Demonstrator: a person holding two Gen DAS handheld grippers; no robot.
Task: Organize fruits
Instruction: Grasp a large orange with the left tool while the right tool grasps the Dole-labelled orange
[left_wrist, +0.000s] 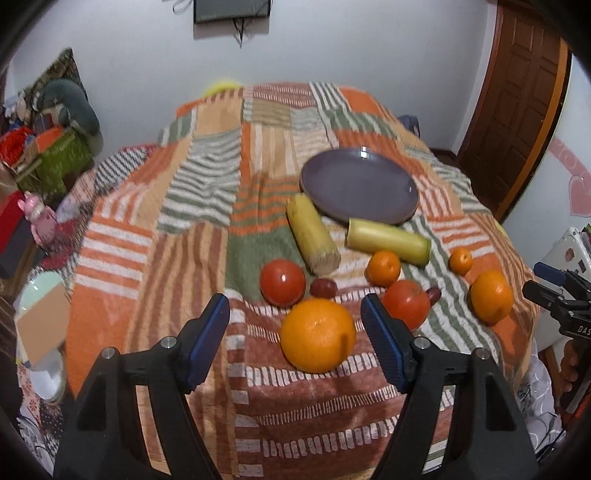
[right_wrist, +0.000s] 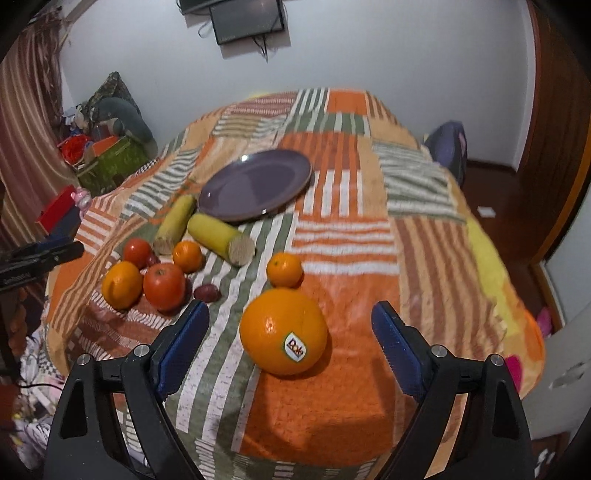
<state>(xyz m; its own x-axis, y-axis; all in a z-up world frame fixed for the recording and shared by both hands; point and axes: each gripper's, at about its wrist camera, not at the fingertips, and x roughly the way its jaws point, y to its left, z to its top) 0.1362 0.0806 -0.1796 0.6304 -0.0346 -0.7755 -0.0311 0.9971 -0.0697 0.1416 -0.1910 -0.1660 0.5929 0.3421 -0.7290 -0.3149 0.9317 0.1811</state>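
A purple plate (left_wrist: 360, 184) (right_wrist: 255, 184) lies empty on the striped blanket. Before it lie two yellow corn cobs (left_wrist: 312, 233) (left_wrist: 388, 240), two tomatoes (left_wrist: 282, 282) (left_wrist: 406, 301), several oranges and two small dark red fruits (left_wrist: 323, 288). My left gripper (left_wrist: 295, 325) is open, with a large orange (left_wrist: 317, 334) just ahead between its fingers. My right gripper (right_wrist: 290, 332) is open, with a stickered orange (right_wrist: 283, 330) between its fingers, untouched. A small orange (right_wrist: 283, 269) sits behind it. The right gripper also shows at the right edge of the left wrist view (left_wrist: 554, 288).
The fruits lie on a bed covered by the patchwork blanket (left_wrist: 207, 192). Clutter and boxes (left_wrist: 55, 155) stand at the left by the wall. A wooden door (left_wrist: 517, 110) is at the right. A dark bag (right_wrist: 448, 147) sits beside the bed.
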